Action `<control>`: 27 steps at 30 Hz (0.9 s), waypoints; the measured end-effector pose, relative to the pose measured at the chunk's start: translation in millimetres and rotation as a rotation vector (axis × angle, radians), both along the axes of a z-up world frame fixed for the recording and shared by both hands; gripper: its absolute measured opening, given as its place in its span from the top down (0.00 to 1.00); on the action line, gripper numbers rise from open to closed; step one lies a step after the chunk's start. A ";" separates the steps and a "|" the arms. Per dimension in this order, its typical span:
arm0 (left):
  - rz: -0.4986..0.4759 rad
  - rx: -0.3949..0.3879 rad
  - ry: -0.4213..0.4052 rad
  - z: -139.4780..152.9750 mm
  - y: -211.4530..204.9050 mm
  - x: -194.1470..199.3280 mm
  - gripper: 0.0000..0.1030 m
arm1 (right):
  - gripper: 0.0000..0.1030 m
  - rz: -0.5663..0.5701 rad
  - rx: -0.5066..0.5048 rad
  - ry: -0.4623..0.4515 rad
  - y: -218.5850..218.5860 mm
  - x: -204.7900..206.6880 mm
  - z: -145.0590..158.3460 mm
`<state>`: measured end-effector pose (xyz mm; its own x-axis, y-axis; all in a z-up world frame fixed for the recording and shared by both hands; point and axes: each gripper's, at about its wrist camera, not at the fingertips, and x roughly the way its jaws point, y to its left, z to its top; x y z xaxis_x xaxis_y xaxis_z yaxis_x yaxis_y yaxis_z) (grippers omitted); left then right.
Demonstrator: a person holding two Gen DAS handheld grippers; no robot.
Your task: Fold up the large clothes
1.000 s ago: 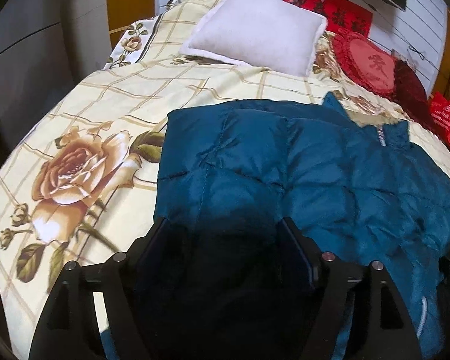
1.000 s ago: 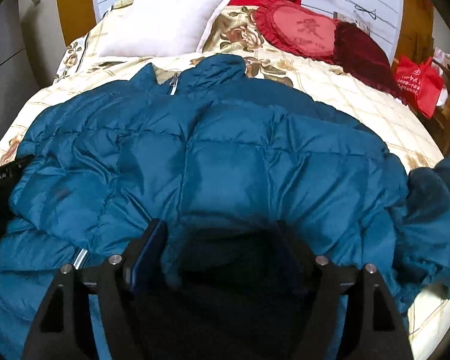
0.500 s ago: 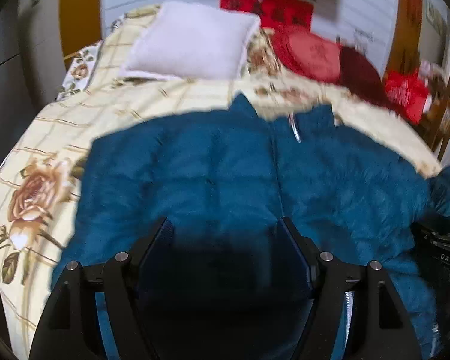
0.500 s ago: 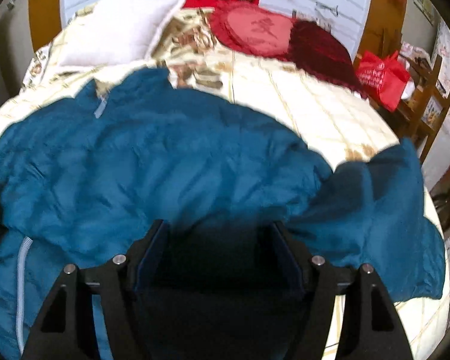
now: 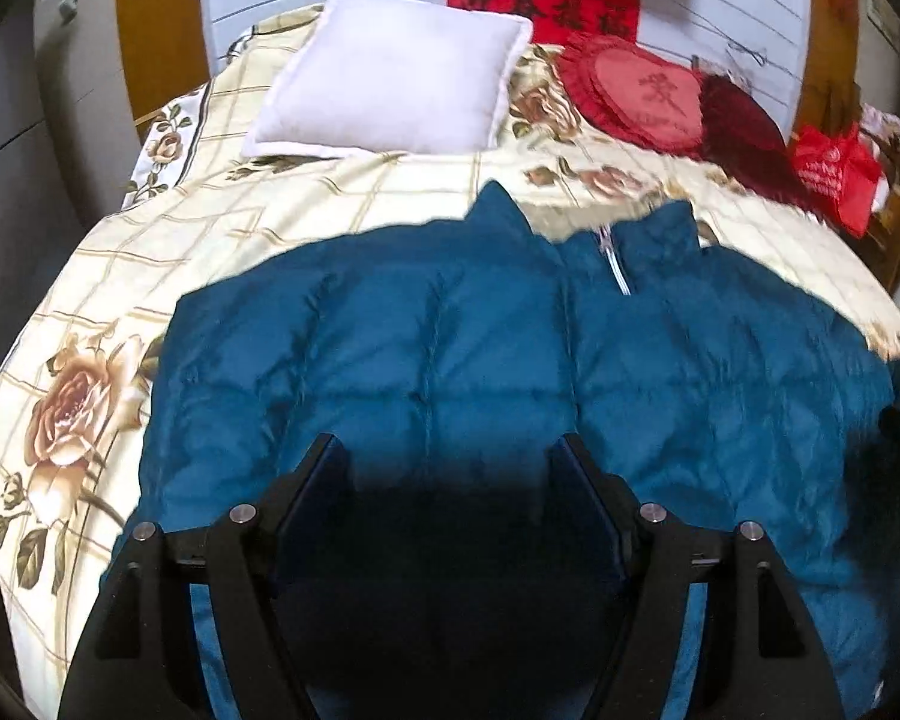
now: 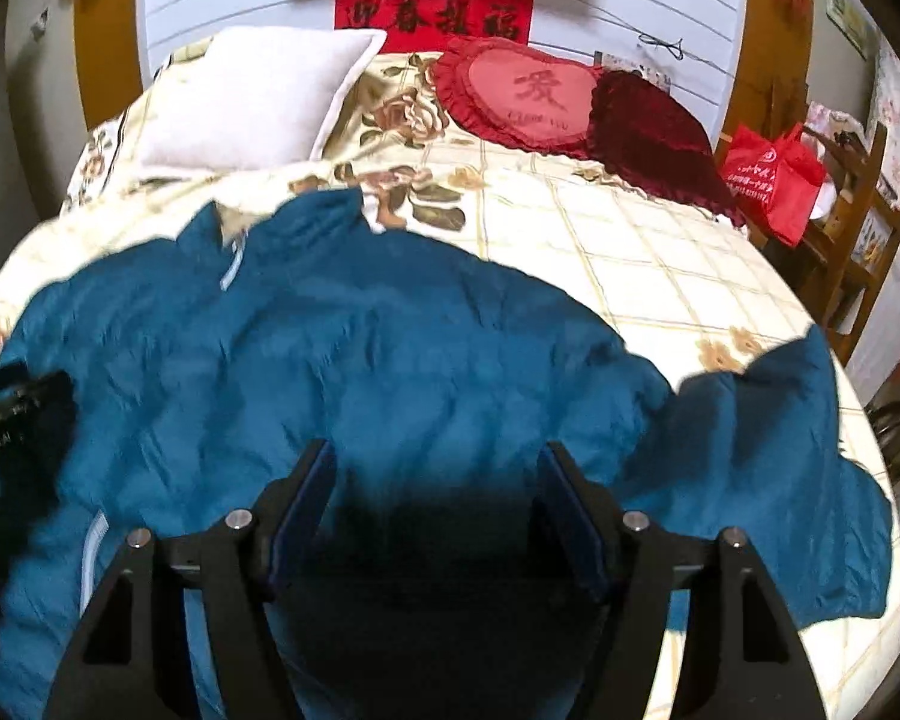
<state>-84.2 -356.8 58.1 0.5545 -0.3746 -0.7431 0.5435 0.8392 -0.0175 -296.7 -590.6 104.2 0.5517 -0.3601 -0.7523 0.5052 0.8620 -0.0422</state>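
A large teal puffer jacket (image 5: 510,348) lies spread front-up on the bed, its collar and silver zip (image 5: 615,264) toward the pillows. My left gripper (image 5: 447,456) hovers open over the jacket's left chest panel, with nothing between its fingers. My right gripper (image 6: 437,459) stands open above the jacket's (image 6: 360,360) right half. One sleeve (image 6: 780,450) trails off to the right near the bed's edge. The left gripper's body (image 6: 12,414) shows at the left edge of the right wrist view. The jacket's hem is hidden below both grippers.
The bed (image 5: 90,312) has a cream cover printed with roses. A white pillow (image 5: 390,72), a red heart cushion (image 5: 642,96) and a dark red cushion (image 5: 744,132) lie at its head. A red bag (image 6: 774,180) hangs on a wooden chair (image 6: 858,228) at the right.
Both grippers have drifted to the right over the jacket and risen a little. The collar now sits mid-view for the left, and the loose sleeve has come into the right view. Jaws stay wide.
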 end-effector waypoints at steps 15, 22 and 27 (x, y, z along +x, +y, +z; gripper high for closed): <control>-0.004 0.041 0.003 -22.1 -12.3 9.9 0.28 | 0.22 -0.081 0.035 0.073 -29.3 25.7 -57.9; -0.005 0.028 0.004 -10.8 -0.2 -2.0 0.28 | 0.22 -0.036 0.042 0.072 -8.9 7.7 -28.2; -0.015 0.005 -0.031 4.2 10.6 -20.4 0.28 | 0.22 0.010 -0.011 0.050 16.6 -14.8 -4.6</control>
